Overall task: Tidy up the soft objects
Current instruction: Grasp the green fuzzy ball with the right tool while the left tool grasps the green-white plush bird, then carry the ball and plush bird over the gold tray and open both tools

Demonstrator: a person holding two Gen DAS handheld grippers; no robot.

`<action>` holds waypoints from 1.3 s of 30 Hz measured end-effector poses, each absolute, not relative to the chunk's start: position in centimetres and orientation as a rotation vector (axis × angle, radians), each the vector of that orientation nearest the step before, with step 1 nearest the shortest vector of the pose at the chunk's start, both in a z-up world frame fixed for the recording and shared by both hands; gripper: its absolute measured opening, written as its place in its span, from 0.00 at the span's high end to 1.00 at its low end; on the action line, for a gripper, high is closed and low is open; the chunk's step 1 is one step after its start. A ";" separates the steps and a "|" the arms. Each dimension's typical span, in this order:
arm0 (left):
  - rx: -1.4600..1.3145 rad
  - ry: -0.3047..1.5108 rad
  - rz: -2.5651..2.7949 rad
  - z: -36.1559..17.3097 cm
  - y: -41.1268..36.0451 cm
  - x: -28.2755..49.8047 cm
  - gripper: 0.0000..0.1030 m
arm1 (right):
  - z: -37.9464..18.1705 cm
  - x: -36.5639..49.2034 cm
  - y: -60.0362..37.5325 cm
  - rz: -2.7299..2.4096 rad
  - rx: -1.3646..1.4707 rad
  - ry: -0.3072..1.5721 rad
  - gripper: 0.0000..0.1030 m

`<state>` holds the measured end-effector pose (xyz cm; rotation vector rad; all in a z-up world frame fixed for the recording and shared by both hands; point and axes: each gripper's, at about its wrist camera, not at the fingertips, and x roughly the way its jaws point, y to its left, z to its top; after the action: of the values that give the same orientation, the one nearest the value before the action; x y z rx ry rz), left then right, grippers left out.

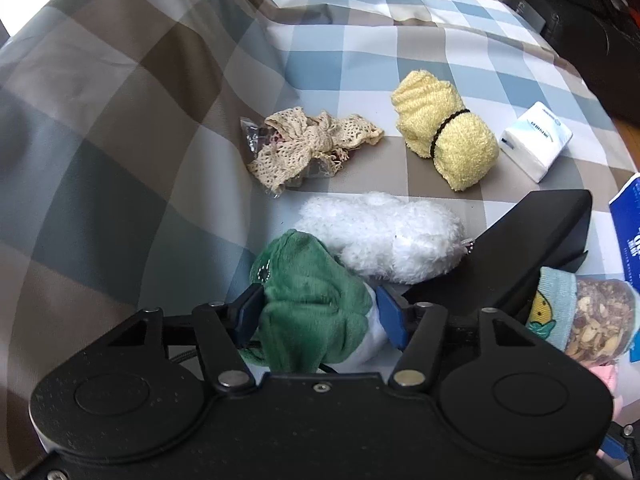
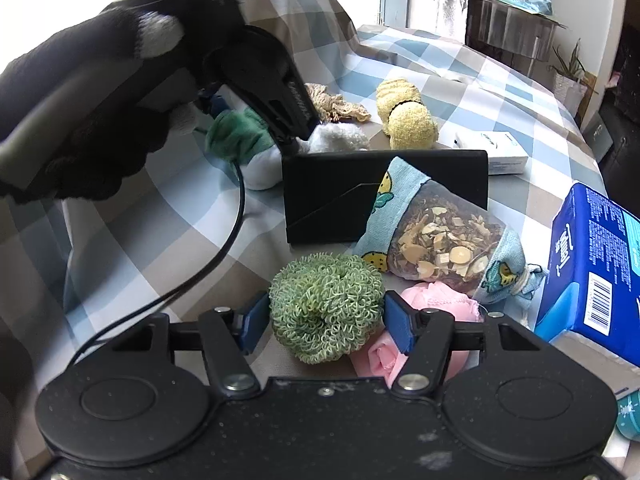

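Left tongs: the left tongs point(image 1: 316, 316) are clenched on a green and white plush toy point(image 1: 312, 312), held beside the fluffy white plush point(image 1: 384, 236) on the checked bedspread point(image 1: 120, 128).

Right tongs: the right tongs point(image 2: 326, 322) sit either side of a green looped scrunchie point(image 2: 326, 306), the blue pads touching or nearly touching it; I judge them gripping it, though the contact is hard to confirm.

Already grouped: a beige crochet lace piece point(image 1: 312, 144), a yellow towel roll point(image 1: 444, 136) bound by a black band, and the white plush lie near one another at the far side (this looks like the gathering spot, as a judgement).

Left to sort: a pink cloth point(image 2: 424, 320) just beside the scrunchie, and a herb sachet point(image 2: 440, 244) leaning on a black stand point(image 2: 340, 196). The task seems roughly midway.

Not soft: a white tissue pack point(image 1: 536, 140) and a blue carton point(image 2: 592, 272) lie among the rest.

Hard to make out: the pink cloth is partly behind the right pad; a clear wrapper under the lace is indistinct; the carton is cut off at the frame edge; a gloved hand point(image 2: 92, 120) blocks much of the right wrist view.
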<state>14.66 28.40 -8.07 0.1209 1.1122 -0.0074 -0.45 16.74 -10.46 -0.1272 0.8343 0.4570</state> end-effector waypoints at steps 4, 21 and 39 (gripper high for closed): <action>0.065 1.081 0.013 -6.0 29.3 13.1 0.46 | -9.1 -0.9 16.0 0.458 -0.093 0.815 0.41; -0.039 0.874 -0.036 4.2 27.7 7.2 0.46 | -1.5 -7.4 11.1 0.413 0.032 0.608 0.41; 0.040 0.806 -0.395 7.6 14.3 4.6 0.46 | 3.6 -8.5 -8.0 -0.115 0.314 0.442 0.40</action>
<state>4.55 14.35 7.57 0.0401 0.8061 -0.3945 -8.47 -8.01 3.55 0.3143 0.4417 -0.1146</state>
